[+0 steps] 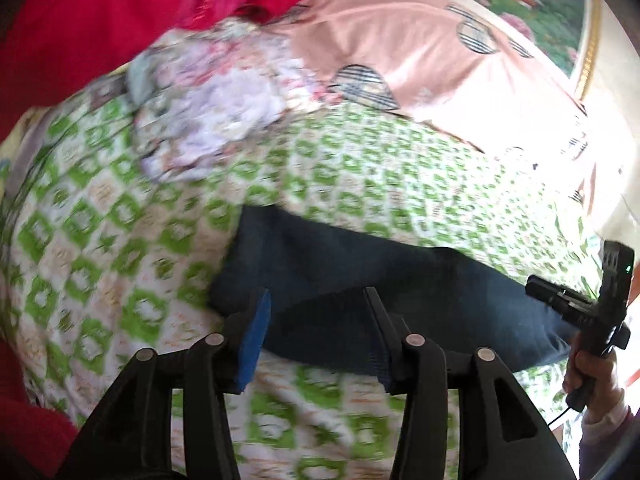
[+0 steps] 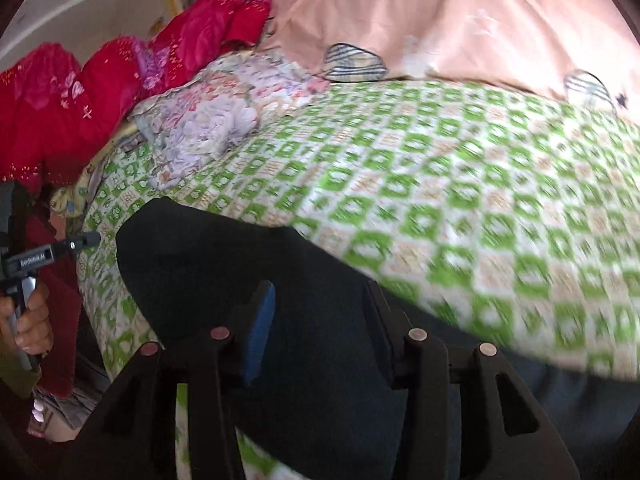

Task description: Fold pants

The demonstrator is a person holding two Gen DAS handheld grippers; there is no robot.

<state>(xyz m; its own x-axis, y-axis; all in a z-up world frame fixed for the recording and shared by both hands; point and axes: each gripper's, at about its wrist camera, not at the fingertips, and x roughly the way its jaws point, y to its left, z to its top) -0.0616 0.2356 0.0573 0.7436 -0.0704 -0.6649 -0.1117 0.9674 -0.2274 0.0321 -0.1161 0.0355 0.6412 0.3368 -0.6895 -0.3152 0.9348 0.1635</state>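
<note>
Here, the bed sheet (image 2: 440, 184), a green-and-white check, fills both views, with a pink sheet (image 2: 460, 20) beyond it, a red blanket (image 2: 80, 92) heaped at the far left, and a small floral cloth (image 2: 208, 120) below that heap. The pants (image 1: 360, 276), dark blue and apparently already folded into a long band, lie flat across the near part of the bed sheet, just ahead of both tools. The left gripper (image 1: 316, 336) stands with its jaws parted, nothing pinched between the pads; the dark cloth shows behind the gap. The right gripper (image 2: 320, 332) is likewise parted and empty, hovering over the same cloth. Both views are blurred. Judged from its drape, the fabric is soft, limp and fairly thick, neither slippery nor fragile; it should sag when lifted at one point. The likely best hold is a pinch through all layers at the two corners of one short end.
</note>
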